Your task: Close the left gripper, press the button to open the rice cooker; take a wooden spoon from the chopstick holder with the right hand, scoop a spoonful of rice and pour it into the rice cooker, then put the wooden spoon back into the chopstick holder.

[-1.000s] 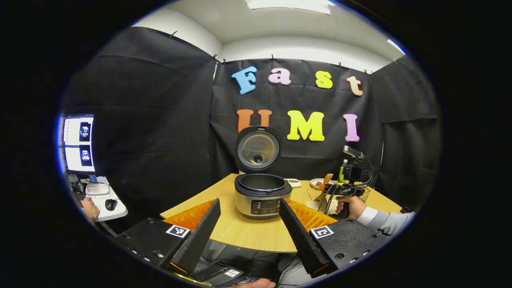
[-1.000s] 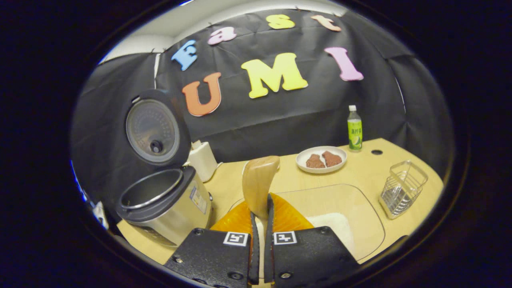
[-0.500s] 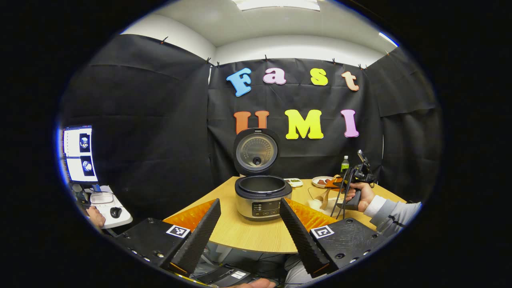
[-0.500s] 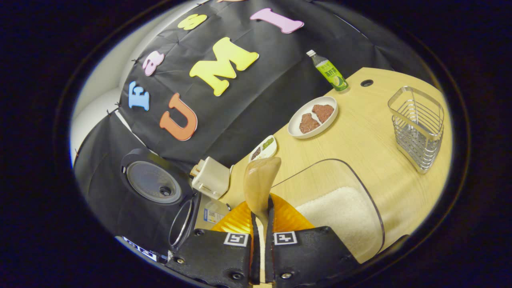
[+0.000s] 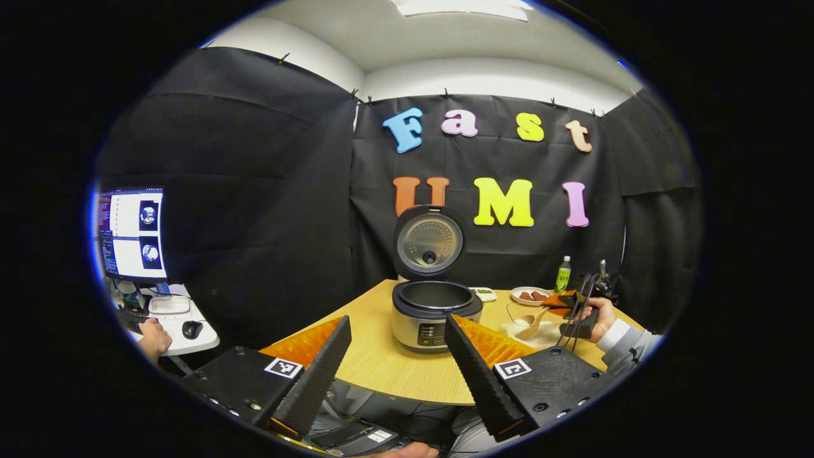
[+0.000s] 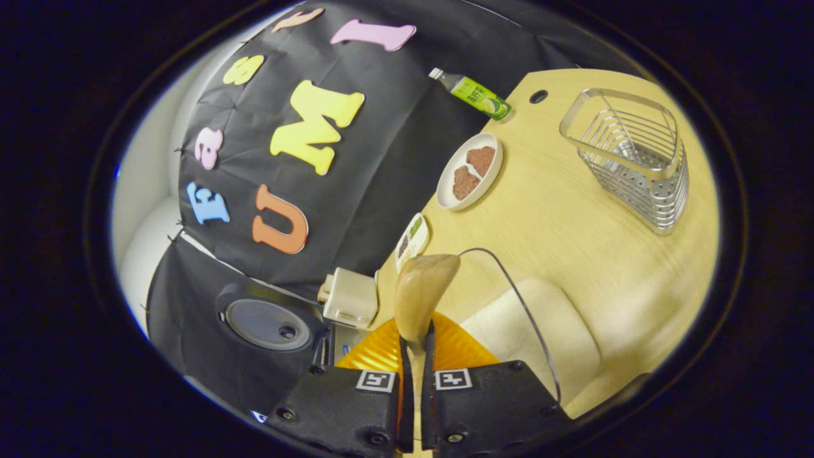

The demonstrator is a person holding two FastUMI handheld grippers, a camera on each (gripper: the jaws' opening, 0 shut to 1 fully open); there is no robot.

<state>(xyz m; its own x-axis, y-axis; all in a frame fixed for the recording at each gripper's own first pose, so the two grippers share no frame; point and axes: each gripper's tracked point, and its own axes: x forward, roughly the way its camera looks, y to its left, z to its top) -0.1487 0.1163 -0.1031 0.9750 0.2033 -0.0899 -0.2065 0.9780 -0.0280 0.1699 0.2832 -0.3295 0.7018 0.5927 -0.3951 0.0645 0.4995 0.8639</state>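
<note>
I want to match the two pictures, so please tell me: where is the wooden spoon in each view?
Left gripper view: the wooden spoon is small, at right of centre, right of the rice cooker, slanting down to the rice.
Right gripper view: it stands at bottom centre, held in the right claw.
Shared landmark: the plate with two brown pieces.

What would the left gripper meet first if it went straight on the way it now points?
Probably the rice cooker. The open left gripper frames it between its fingers, past the near edge of the table. Depth is unclear, but nothing else seems to stand in that line.
</note>
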